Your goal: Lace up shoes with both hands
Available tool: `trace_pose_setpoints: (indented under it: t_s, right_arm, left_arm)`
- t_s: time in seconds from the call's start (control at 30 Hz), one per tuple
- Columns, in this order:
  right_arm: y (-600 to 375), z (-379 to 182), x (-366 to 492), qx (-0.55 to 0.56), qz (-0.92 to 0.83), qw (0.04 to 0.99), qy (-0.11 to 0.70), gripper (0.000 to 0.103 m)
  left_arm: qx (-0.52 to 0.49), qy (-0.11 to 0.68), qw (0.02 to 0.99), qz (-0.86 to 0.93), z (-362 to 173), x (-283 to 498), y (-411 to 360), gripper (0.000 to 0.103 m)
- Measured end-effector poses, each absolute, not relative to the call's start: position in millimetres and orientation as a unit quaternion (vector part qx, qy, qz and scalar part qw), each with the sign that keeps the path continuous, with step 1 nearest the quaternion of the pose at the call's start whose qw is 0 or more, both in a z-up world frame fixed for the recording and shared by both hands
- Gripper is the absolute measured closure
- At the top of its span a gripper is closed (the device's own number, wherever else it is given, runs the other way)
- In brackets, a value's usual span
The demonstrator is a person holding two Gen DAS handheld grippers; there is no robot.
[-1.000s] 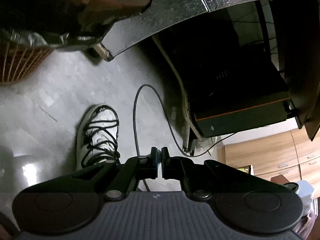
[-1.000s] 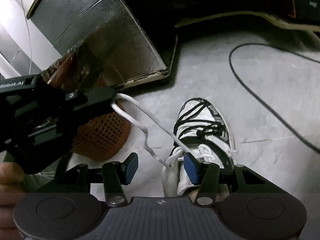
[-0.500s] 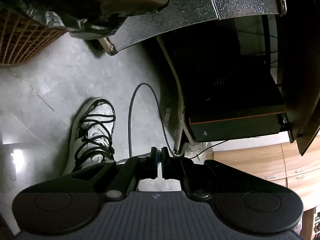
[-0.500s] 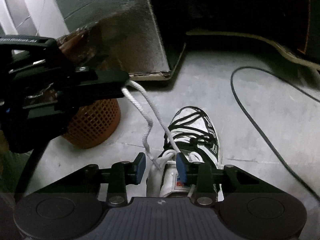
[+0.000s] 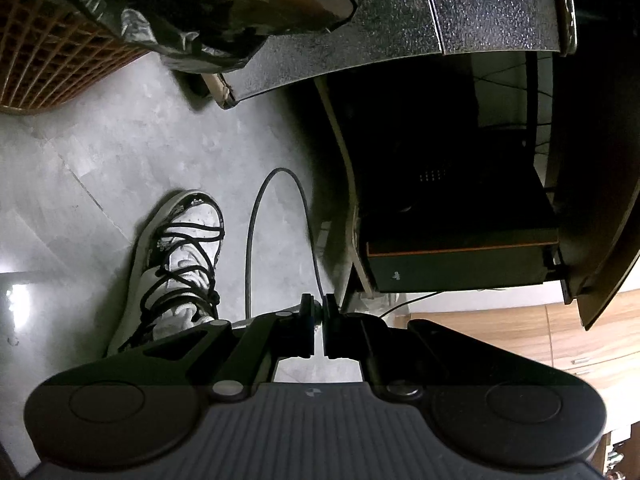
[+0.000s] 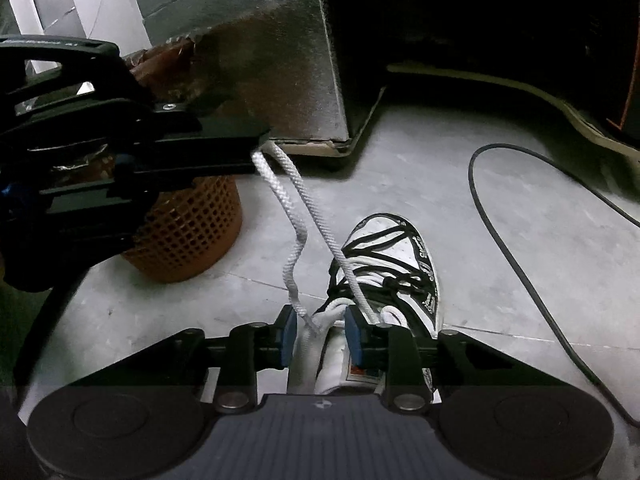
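Grey floor (image 6: 460, 208): only the right view shows the left claw (image 6: 262, 146) clamping the white lace (image 6: 296, 216); the right claw (image 6: 322, 330), closing, half-open, straddles the lace's end above the shoe (image 6: 396, 264).

Orange mesh basket (image 6: 188, 236) beside silver-clad box (image 6: 248, 52); black cable (image 6: 520, 264) across grey floor (image 6: 440, 184).

Dim light w/ heavy shadows is swallowing both views' upper areas. Glare is blooming on the floor (image 5: 16, 300) at left; fisheye edges are bending.
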State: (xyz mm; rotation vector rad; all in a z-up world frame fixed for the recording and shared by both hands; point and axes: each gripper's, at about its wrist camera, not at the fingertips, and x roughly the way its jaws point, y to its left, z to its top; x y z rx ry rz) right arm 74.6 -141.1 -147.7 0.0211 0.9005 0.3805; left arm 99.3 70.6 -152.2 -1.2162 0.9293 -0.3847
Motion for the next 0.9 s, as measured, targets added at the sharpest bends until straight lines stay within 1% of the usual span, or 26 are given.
trace_pose_setpoints:
  t_s: [0.1,0.2,0.4,0.53,0.67,0.77,0.83,0.9]
  right_arm:
    - [-136,-146,74,-0.005,0.192,0.883,0.429,0.083]
    - [-131,-147,71,-0.021,0.196,0.883,0.427,0.088]
    - [-129,-146,69,-0.03,0.191,0.883,0.428,0.094]
    - [-129,-142,68,-0.037,0.186,0.886,0.423,0.095]
    - [-133,-139,67,-0.046,0.18,0.888,0.421,0.095]
    - [-134,-137,66,-0.05,0.182,0.886,0.423,0.095]
    - [-133,-137,66,-0.059,0.182,0.887,0.421,0.096]
    - [-133,-136,66,-0.064,0.182,0.886,0.421,0.096]
  left_arm:
    - [-0.551,0.419,0.701,-0.173,-154,99,71,0.099]
    - [-0.555,0.414,0.702,-0.168,-155,96,73,0.099]
    - [-0.563,0.411,0.699,-0.162,-158,95,78,0.1]
    - [-0.555,0.416,0.705,-0.148,-160,94,79,0.099]
    - [-0.523,0.436,0.725,-0.107,-162,94,85,0.098]
    - [-0.481,0.455,0.745,-0.083,-162,95,84,0.096]
    - [-0.44,0.466,0.765,-0.063,-158,95,82,0.092]
    - [-0.408,0.478,0.776,-0.054,-156,96,82,0.092]
